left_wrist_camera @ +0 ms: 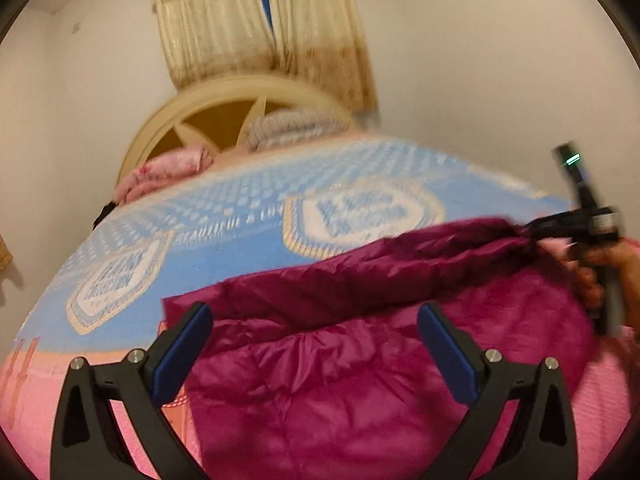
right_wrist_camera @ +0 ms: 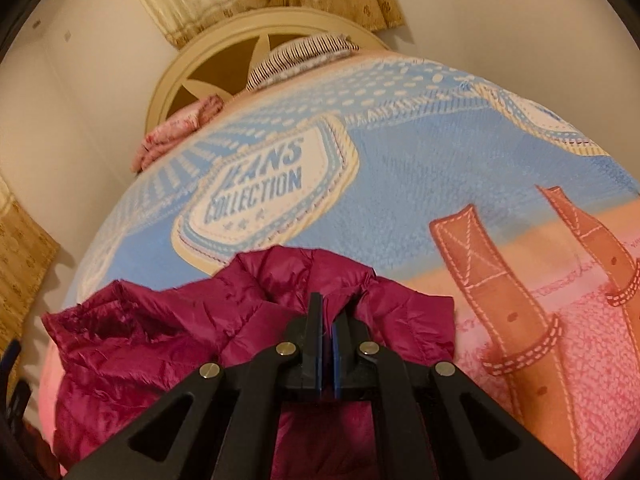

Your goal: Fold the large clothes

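Note:
A magenta puffer jacket [left_wrist_camera: 340, 368] lies on the bed's blue and pink blanket [left_wrist_camera: 240, 236]. My left gripper [left_wrist_camera: 316, 328] is open and empty, its blue-padded fingers spread over the jacket's near part. My right gripper [right_wrist_camera: 327, 320] is shut on a bunched part of the jacket [right_wrist_camera: 160, 332] and holds it lifted. In the left wrist view the right gripper [left_wrist_camera: 536, 226] shows at the right, pulling a sleeve-like fold [left_wrist_camera: 420, 256] of the jacket taut across the garment.
The blanket [right_wrist_camera: 400, 160] has a "Jeans Collection" print and brown strap print [right_wrist_camera: 480, 280]. A cream headboard [left_wrist_camera: 224, 108], a striped pillow [left_wrist_camera: 288, 128] and a pink bundle [left_wrist_camera: 168, 168] are at the far end. Curtains [left_wrist_camera: 260, 20] hang behind.

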Demonstrator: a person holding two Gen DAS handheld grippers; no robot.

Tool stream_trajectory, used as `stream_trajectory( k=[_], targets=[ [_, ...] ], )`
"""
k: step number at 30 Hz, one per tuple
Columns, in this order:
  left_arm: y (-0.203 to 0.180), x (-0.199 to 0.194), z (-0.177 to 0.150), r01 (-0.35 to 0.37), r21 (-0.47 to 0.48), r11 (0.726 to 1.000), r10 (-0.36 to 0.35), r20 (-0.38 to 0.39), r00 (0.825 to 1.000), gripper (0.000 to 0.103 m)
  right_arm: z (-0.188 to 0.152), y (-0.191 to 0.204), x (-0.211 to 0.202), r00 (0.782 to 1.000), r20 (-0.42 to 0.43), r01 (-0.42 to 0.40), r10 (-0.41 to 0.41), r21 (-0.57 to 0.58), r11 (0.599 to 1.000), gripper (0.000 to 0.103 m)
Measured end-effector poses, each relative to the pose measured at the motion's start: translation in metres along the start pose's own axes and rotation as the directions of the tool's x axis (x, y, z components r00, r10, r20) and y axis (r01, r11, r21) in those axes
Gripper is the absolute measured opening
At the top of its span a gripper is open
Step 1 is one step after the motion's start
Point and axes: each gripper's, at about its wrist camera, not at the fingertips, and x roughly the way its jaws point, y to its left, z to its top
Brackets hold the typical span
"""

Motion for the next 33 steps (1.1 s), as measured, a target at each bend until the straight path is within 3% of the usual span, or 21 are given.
stream_trajectory(
  k=[6,7,9,10,11,14,16,18,19,20,23,27,30,33],
  targets=[
    [0.007,0.069,-0.017,-0.096,-0.056,0.994,0.085,-0.168,0.982,0.103,-0.001,0.006,-0.014,0.998,0.051,0.048,-0.048,0.001,0.999,0.008],
    [0.008,0.072,-0.022,-0.092,-0.072,0.993,0.078,-0.18,0.981,0.103,0.0,0.007,-0.017,0.997,0.062,0.051,-0.051,0.0,0.999,0.014],
    [0.008,0.073,-0.027,-0.101,-0.087,0.991,0.084,-0.183,0.979,0.103,0.001,0.015,-0.03,0.994,0.101,0.054,-0.052,-0.011,0.998,0.037],
    [0.007,0.072,-0.029,-0.107,-0.088,0.99,0.09,-0.18,0.98,0.103,0.002,0.022,-0.038,0.991,0.124,0.045,-0.042,-0.022,0.999,0.055],
    [0.007,0.07,-0.029,-0.11,-0.089,0.99,0.093,-0.178,0.98,0.103,0.002,0.027,-0.043,0.99,0.14,0.033,-0.029,-0.029,0.999,0.062],
    [0.005,0.071,-0.027,-0.131,-0.092,0.987,0.112,-0.185,0.976,0.103,0.001,0.051,-0.057,0.984,0.17,-0.035,0.047,-0.071,0.997,0.062],
    [0.006,0.076,-0.028,-0.153,-0.106,0.982,0.131,-0.195,0.972,0.103,-0.004,0.075,-0.053,0.987,0.131,-0.076,0.092,-0.124,0.989,0.062],
    [0.008,0.077,-0.026,-0.161,-0.117,0.98,0.134,-0.203,0.97,0.103,-0.011,0.097,-0.041,0.99,0.076,-0.105,0.119,-0.175,0.979,0.052],
    [0.008,0.08,-0.023,-0.17,-0.118,0.978,0.143,-0.208,0.968,0.103,-0.015,0.107,-0.032,0.992,0.053,-0.102,0.116,-0.205,0.973,0.042],
    [0.008,0.076,-0.02,-0.177,-0.123,0.977,0.15,-0.201,0.968,0.103,-0.017,0.113,-0.026,0.994,0.041,-0.094,0.106,-0.224,0.97,0.039],
    [0.002,0.056,-0.004,-0.124,-0.145,0.982,0.107,-0.119,0.987,0.103,-0.025,0.123,0.009,0.998,-0.019,-0.07,0.067,-0.246,0.967,0.038],
    [-0.019,0.051,0.011,-0.103,-0.065,0.993,0.1,-0.055,0.993,0.103,-0.031,0.116,0.036,0.998,-0.047,-0.043,0.034,-0.223,0.974,0.038],
    [-0.023,0.076,0.005,-0.116,-0.052,0.992,0.109,-0.122,0.987,0.103,-0.035,0.112,0.044,0.998,-0.047,-0.041,0.032,-0.212,0.976,0.038],
    [-0.012,0.098,-0.006,-0.114,-0.117,0.987,0.09,-0.19,0.978,0.103,-0.036,0.11,0.046,0.998,-0.044,-0.045,0.036,-0.211,0.976,0.038]
  ],
)
